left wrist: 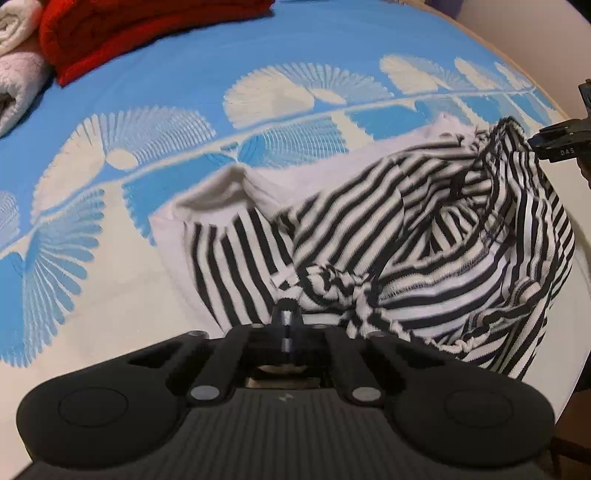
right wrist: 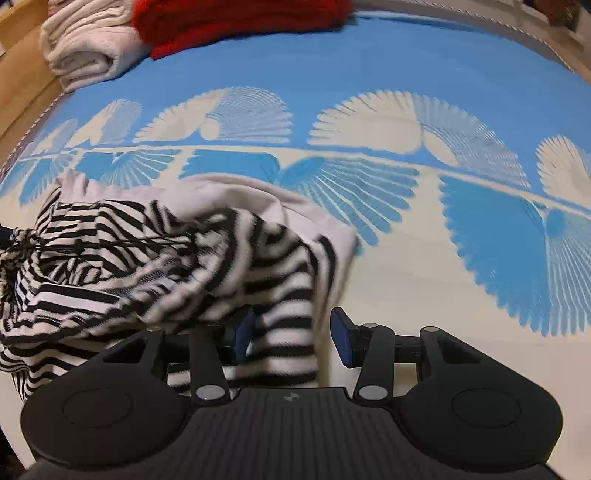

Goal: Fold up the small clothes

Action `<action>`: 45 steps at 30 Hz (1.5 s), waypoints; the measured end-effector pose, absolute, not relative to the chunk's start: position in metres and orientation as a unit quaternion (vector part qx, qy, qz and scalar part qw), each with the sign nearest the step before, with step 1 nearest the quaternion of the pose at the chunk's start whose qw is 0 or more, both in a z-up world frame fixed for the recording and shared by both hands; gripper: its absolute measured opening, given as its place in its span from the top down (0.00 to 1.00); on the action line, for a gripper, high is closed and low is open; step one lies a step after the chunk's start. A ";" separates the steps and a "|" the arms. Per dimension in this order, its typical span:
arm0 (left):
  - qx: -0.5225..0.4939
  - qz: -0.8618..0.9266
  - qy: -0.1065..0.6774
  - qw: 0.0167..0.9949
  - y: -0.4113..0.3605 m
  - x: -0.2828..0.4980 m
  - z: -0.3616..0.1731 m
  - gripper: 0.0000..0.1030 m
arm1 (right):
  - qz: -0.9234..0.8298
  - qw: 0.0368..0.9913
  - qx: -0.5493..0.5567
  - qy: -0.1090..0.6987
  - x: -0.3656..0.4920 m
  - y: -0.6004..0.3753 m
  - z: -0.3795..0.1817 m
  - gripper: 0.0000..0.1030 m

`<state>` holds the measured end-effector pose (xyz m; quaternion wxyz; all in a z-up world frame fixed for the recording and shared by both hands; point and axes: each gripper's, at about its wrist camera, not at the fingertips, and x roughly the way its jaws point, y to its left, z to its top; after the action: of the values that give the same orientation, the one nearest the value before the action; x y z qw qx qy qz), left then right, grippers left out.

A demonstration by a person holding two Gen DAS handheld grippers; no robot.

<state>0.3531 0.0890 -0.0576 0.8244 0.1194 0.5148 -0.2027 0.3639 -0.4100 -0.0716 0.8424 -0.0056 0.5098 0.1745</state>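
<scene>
A crumpled black-and-white striped knit garment (left wrist: 424, 236) lies on the blue-and-cream patterned bedspread (left wrist: 221, 44). The left gripper (left wrist: 286, 325) is pinched tight on a bunched fold at its near edge. The right gripper (right wrist: 291, 334) stands partly apart, the garment's striped cloth lying between its blue pads (right wrist: 341, 338).

A bed (right wrist: 424, 66) fills both views, its spread (left wrist: 207, 74) blue with cream fan patterns. In the right wrist view a wooden frame (right wrist: 22, 85) edges it at 10 o'clock; in the left wrist view a pale wall (left wrist: 517, 22) shows at 1 o'clock.
</scene>
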 end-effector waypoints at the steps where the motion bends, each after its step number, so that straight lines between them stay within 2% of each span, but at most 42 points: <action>1: 0.108 -0.201 0.506 0.832 0.095 0.355 -0.050 0.99 | 0.186 0.847 -0.009 0.497 0.364 -0.407 -0.066 0.87; 2: 0.085 -0.197 0.494 0.842 0.105 0.359 -0.039 0.99 | 0.191 0.852 -0.006 0.487 0.365 -0.406 -0.060 0.99; 5: 0.014 -0.182 0.451 0.874 0.131 0.366 -0.012 0.99 | 0.196 0.874 0.056 0.441 0.371 -0.419 -0.035 0.99; 11: -0.019 -0.128 0.376 0.918 0.138 0.379 0.001 0.99 | 0.134 0.916 0.166 0.340 0.381 -0.449 -0.004 0.99; 20: -0.024 -0.056 0.375 0.925 0.119 0.412 -0.030 0.97 | 0.055 0.930 0.124 0.341 0.407 -0.420 -0.020 0.99; 21: -0.030 -0.044 0.389 0.920 0.125 0.417 -0.036 0.88 | 0.048 0.930 0.117 0.344 0.408 -0.414 -0.022 0.97; 22: -0.037 -0.033 0.415 0.908 0.127 0.423 -0.044 0.87 | 0.044 0.929 0.106 0.352 0.411 -0.407 -0.027 0.95; 23: -0.047 -0.032 0.444 0.894 0.132 0.427 -0.049 0.81 | 0.044 0.924 0.096 0.367 0.416 -0.403 -0.033 0.90; 24: -0.055 -0.035 0.475 0.877 0.134 0.431 -0.054 0.79 | 0.046 0.915 0.092 0.389 0.421 -0.400 -0.038 0.82; 26: -0.059 -0.031 0.481 0.874 0.139 0.429 -0.049 0.79 | 0.052 0.903 0.090 0.417 0.422 -0.397 -0.045 0.72; 30: -0.127 -0.062 0.452 0.881 0.157 0.419 -0.017 0.67 | 0.044 0.897 0.095 0.429 0.418 -0.406 -0.042 0.71; 34: -0.163 -0.134 0.481 0.851 0.143 0.417 -0.011 0.66 | 0.069 0.886 0.154 0.433 0.412 -0.416 -0.028 0.70; 39: -0.198 -0.117 0.565 0.793 0.120 0.426 -0.058 0.61 | 0.185 0.829 0.218 0.481 0.408 -0.383 -0.032 0.61; 42: -0.240 -0.062 0.581 0.775 0.124 0.433 -0.082 0.49 | 0.192 0.803 0.210 0.524 0.410 -0.355 -0.048 0.59; 45: -0.270 -0.046 0.571 0.774 0.126 0.439 -0.087 0.49 | 0.168 0.783 0.226 0.554 0.413 -0.342 -0.070 0.58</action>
<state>0.4386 0.1264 -0.0875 0.7740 -0.2701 0.5708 -0.0459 0.4130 -0.3425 -0.0705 0.7834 0.2258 0.5542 0.1678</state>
